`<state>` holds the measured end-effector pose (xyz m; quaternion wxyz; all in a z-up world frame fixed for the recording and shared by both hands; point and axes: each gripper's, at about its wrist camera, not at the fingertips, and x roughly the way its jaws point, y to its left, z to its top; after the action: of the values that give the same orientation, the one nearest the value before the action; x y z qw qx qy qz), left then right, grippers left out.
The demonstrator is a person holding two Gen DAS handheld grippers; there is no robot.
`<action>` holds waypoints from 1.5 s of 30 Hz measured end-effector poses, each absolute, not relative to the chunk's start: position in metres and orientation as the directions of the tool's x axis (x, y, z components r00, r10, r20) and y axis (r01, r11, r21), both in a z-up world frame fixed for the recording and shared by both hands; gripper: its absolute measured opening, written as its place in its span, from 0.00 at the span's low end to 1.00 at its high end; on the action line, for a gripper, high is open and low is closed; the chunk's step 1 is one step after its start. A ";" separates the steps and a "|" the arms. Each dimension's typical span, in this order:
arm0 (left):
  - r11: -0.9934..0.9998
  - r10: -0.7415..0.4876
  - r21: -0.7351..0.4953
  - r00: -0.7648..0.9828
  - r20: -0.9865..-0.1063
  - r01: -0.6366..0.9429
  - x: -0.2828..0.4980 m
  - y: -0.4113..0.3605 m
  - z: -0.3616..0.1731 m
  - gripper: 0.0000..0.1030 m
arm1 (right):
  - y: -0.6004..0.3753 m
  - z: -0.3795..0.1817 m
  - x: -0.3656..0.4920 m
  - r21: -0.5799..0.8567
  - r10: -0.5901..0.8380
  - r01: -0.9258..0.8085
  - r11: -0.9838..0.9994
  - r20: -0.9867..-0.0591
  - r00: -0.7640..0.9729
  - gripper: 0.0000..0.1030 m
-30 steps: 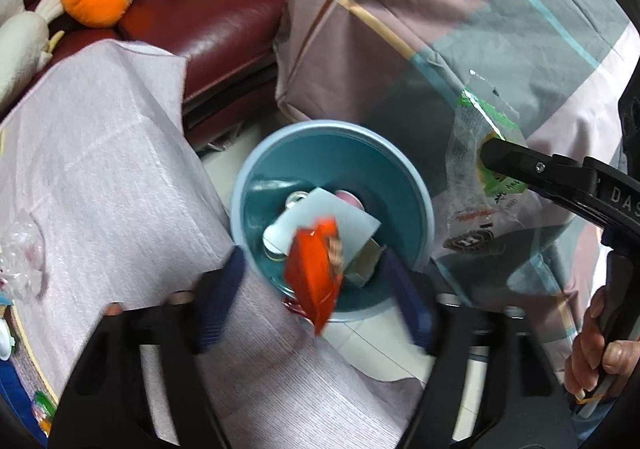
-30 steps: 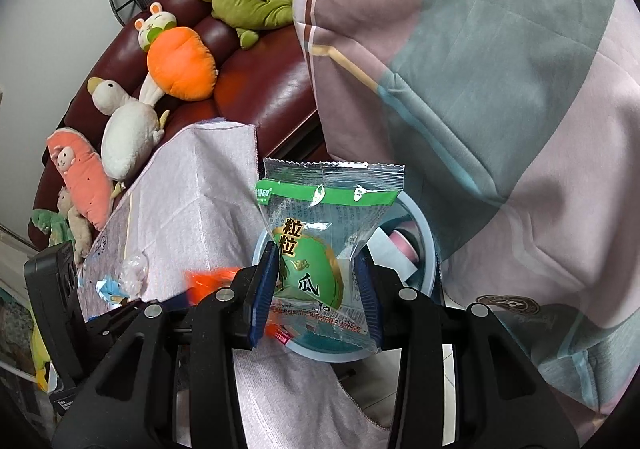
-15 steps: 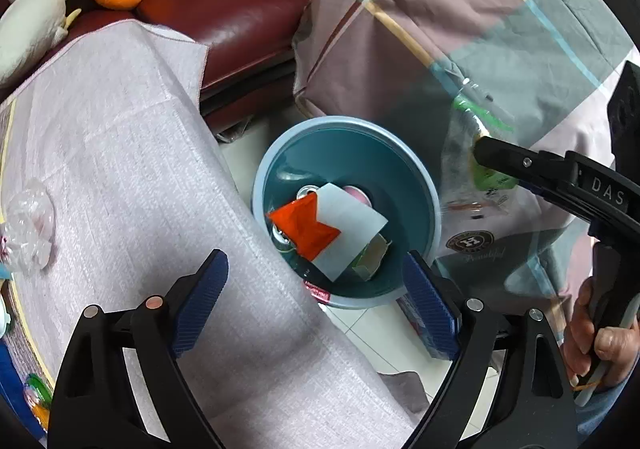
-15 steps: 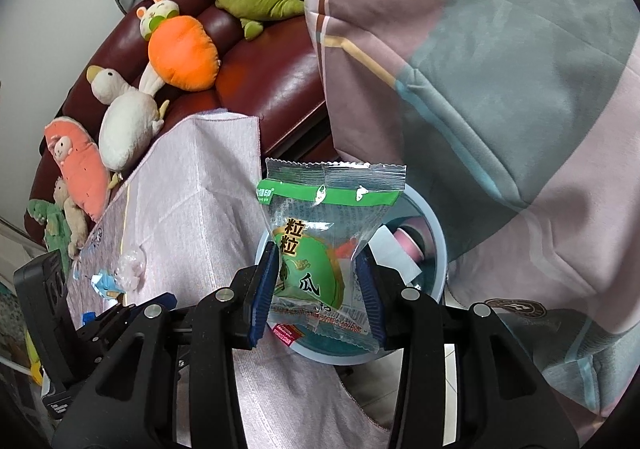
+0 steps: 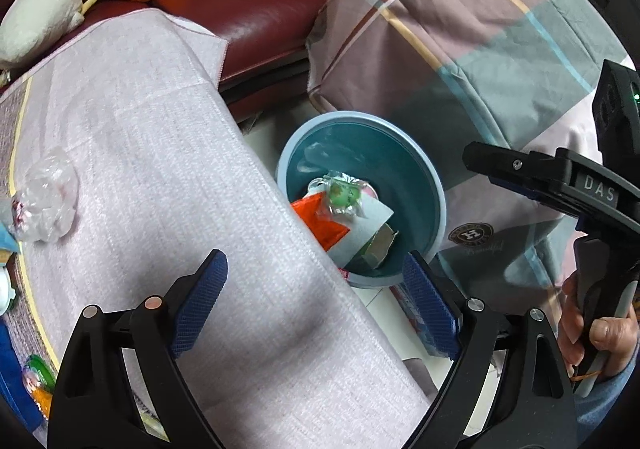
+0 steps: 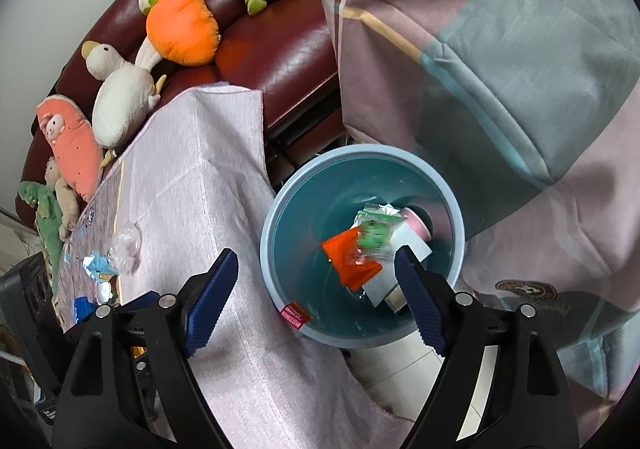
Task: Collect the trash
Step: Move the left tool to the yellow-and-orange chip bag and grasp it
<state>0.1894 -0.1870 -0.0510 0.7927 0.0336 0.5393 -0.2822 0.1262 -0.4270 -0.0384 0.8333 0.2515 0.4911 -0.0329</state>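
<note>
Blue plastic fills the middle of both my views: the bin (image 6: 362,245) stands on the floor between the cloth-covered table (image 5: 160,169) and the plaid bedding (image 6: 500,49). Inside it the green snack wrapper (image 6: 374,229) now lies on top of the orange wrapper (image 6: 350,261) and a white card. My right gripper (image 6: 316,297) has just been opening, and its jaws stand wide with nothing between them, hanging above the bin's near rim. My left gripper (image 5: 316,301) is spread wide and empty too, one blue pad over the table edge, the other beside the bin.

What I take to be next is the crumpled clear plastic (image 5: 46,201) (it sits on the tabletop, well away from the bin, toward the far side of the cloth from it). Measured from the bin, it lies on the left gripper's side, so I judge the left hand nearer. It is a rounded wad with no clear long axis, so jaw angle should matter little. More scraps (image 6: 96,265) lie just beside it.
</note>
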 end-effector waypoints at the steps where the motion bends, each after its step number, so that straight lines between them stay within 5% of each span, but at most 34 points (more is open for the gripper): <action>1: 0.839 -0.413 -0.253 0.261 -0.873 0.482 0.188 -0.184 -0.050 0.87 | -0.426 -0.038 0.125 0.386 0.192 0.302 0.872 -0.836 0.513 0.75; 25: 0.884 -0.399 -0.249 0.362 -0.843 0.395 0.160 -0.068 -0.027 0.89 | -0.337 -0.005 0.113 0.304 0.177 0.203 0.931 -0.861 0.477 0.77; 45: 0.948 -0.301 -0.238 0.349 -0.887 0.211 0.122 0.030 -0.073 0.89 | -0.229 -0.007 0.114 0.286 0.245 0.042 0.957 -0.880 0.407 0.77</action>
<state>0.1217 0.0304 -0.0728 0.8204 -0.0408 0.5486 -0.1561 0.1138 -0.2295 -0.0073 0.8283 0.1325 0.5409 0.0615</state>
